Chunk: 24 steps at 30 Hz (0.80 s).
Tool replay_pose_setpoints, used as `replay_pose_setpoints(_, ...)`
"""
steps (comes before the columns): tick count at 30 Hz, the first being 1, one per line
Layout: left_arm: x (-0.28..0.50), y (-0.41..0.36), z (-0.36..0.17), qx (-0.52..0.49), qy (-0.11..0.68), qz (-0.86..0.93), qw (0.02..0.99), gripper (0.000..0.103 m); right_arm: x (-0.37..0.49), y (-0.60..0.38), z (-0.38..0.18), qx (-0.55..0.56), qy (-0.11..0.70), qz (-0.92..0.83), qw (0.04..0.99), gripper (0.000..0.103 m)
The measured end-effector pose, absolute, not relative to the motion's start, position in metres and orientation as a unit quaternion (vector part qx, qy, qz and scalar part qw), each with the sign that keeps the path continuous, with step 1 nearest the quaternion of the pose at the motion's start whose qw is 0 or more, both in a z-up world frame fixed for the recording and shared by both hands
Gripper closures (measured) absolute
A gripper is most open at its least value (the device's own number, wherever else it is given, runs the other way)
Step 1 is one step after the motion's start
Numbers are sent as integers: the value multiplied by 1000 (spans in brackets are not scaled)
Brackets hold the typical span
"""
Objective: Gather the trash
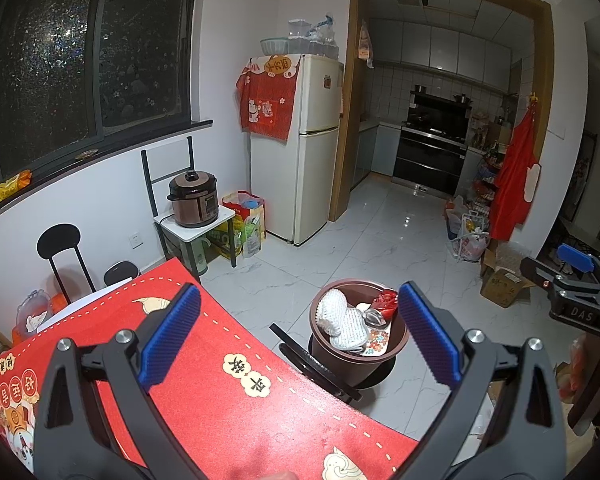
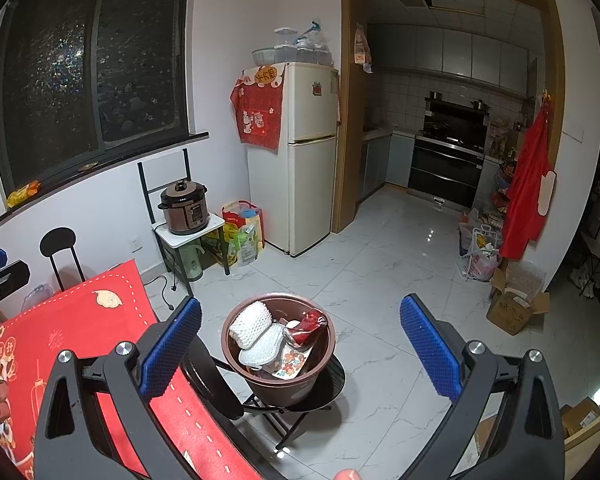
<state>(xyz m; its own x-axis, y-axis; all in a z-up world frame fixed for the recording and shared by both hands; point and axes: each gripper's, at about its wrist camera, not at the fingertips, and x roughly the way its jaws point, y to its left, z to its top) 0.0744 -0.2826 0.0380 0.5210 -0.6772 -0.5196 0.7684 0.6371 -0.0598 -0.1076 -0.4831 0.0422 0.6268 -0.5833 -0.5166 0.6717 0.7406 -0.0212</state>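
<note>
Currently we hold both tongs spread wide, nothing between their blue pads. Left tongs [image 1: 300, 336] hang above the near edge of the red-covered tabletop [image 1: 228, 408]; right tongs [image 2: 300, 344] hang just right of that edge, over the white tiled floor [image 2: 380, 272].

We note the brown trash bin [image 2: 278, 380] standing on a black folding stool [image 2: 332, 384] just beside the tabletop's right edge. It is upright and open-topped. Inside lie a white foam net sleeve [image 2: 249, 322] at the left, a white mesh pad [image 2: 260, 346] below it, a red wrapper [image 2: 310, 322] at the right, and a floral-printed paper [image 2: 290, 362] near the front rim.

Far left we see a pressure cooker [image 1: 194, 200] on a small white stand, with a cream fridge [image 1: 312, 148] to its right.
</note>
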Motion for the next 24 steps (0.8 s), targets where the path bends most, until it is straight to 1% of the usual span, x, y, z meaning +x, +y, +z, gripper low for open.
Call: replay_pose_setpoints(24, 78, -278, 35, 96, 263, -410, 868, 6, -107, -486, 40, 90, 253, -350, 898, 5)
